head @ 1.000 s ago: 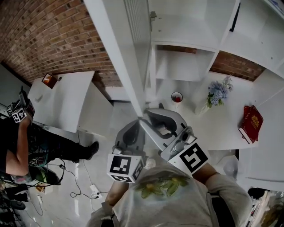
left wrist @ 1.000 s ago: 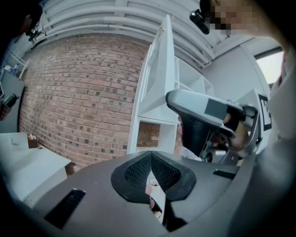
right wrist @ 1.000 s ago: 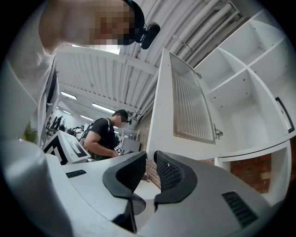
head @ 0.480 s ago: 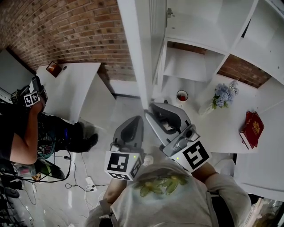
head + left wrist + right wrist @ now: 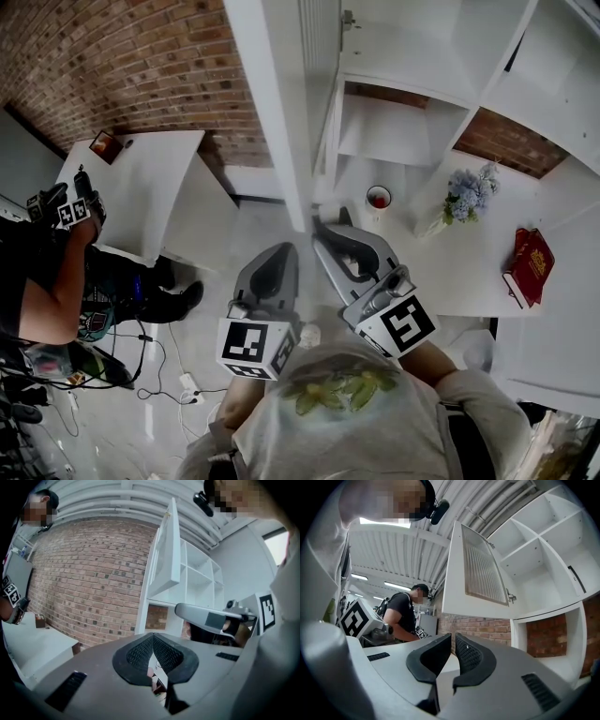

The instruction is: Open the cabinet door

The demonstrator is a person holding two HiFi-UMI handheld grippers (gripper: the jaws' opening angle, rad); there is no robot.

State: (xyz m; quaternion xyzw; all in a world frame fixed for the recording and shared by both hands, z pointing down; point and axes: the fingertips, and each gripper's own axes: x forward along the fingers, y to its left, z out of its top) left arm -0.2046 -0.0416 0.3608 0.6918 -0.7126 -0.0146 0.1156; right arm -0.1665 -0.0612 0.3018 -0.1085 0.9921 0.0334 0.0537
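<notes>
Grey left hand-held gripper [image 5: 153, 635]: jaws together, pads meeting at the tips, nothing between them. Right hand-held gripper [image 5: 453, 638] is just to its right, jaws narrow, a thin slit with nothing in it.

White cabinet door [image 5: 272, 103] is straight ahead of the right gripper's tips and rises above them. It is swung out, edge-on from the head view, with a slatted panel in its face, and clear of both sets of jaws.

Cabinet [image 5: 398, 141] lies beyond and right of the door, its white compartments open.

White surface [image 5: 422, 272] is right of the right gripper and carries a red-rimmed cup [image 5: 377, 199], blue flowers [image 5: 464, 195] and, farthest right, a red book [image 5: 530, 262].

Brick wall [image 5: 141, 75] is ahead and left of the left gripper. Another person [image 5: 47, 281] stands far left.
</notes>
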